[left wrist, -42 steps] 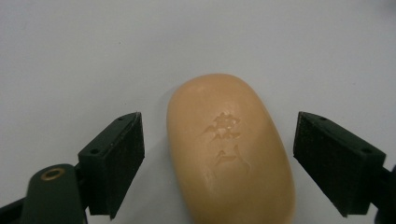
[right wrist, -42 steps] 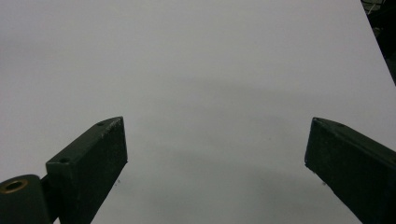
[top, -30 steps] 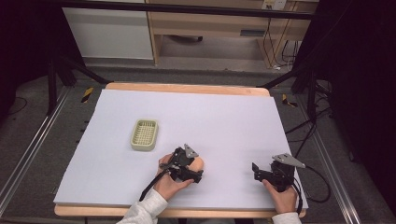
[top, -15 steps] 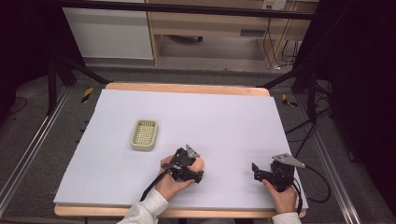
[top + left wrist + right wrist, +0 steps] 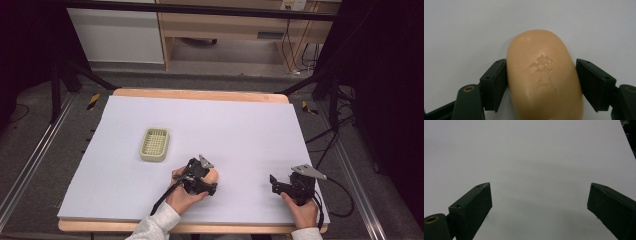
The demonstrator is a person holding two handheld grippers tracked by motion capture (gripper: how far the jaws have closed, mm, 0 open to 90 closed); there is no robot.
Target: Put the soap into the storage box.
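While your left tongs (image 5: 207, 176) sit low and a little left of centre in the high view, their jaws have just been closing around a peach-coloured bar of soap (image 5: 545, 77), and in the left gripper view the two black pads now press against its long sides, one on the left flank and one on the right. You can see the soap lying flat on the white sheet that covers the desk (image 5: 230, 125), its rounded end pointing toward the top of that view and a stamped mark showing on its upper face. From above, just a sliver of the soap peeks out at the right edge of those tongs, under your left hand (image 5: 182, 195). Your right tongs (image 5: 276, 184) rest near the lower right of the high view, well apart from the soap, and in the right gripper view their jaws stand wide with nothing but bare white sheet between them. A pale green soap dish (image 5: 154, 144) with a slotted floor sits up and to the left of your left tongs, near them but not touching.
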